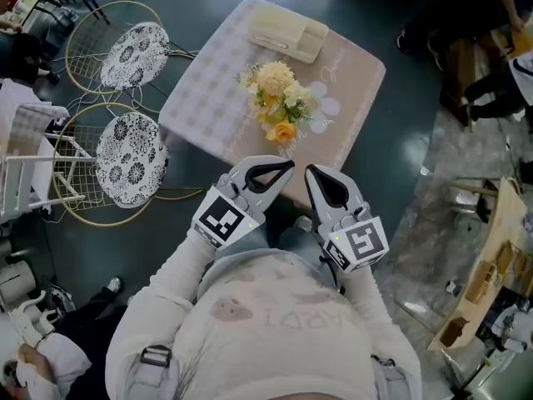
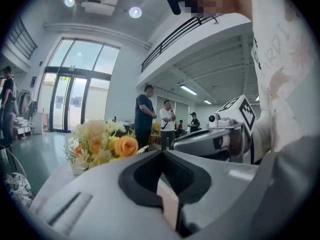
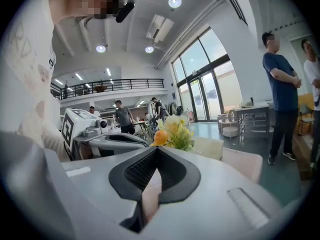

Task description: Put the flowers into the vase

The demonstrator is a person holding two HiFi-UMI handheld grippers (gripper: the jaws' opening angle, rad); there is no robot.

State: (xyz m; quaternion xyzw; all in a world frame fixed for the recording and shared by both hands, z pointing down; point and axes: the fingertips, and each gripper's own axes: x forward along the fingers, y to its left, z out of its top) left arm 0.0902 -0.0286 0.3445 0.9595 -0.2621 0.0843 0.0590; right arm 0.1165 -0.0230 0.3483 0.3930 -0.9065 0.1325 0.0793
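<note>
A bouquet of cream, yellow and orange flowers (image 1: 277, 102) stands upright near the middle of the small table (image 1: 208, 98), which has a pale pink checked cloth. In the left gripper view a pale vase (image 2: 76, 167) shows under the blooms (image 2: 100, 144). The right gripper view shows the bouquet (image 3: 172, 131) just beyond the jaws. Both grippers hang side by side close to my chest, off the table's near edge and pointing toward the flowers. My left gripper (image 1: 286, 167) is shut with nothing in it. My right gripper (image 1: 310, 172) is also shut and empty.
A cream tray (image 1: 289, 33) lies at the table's far edge. Two round wire chairs with patterned cushions (image 1: 133, 52) (image 1: 129, 158) stand to the left. Wooden furniture (image 1: 483, 273) is at the right. People stand in the background (image 2: 145, 115) (image 3: 280, 99).
</note>
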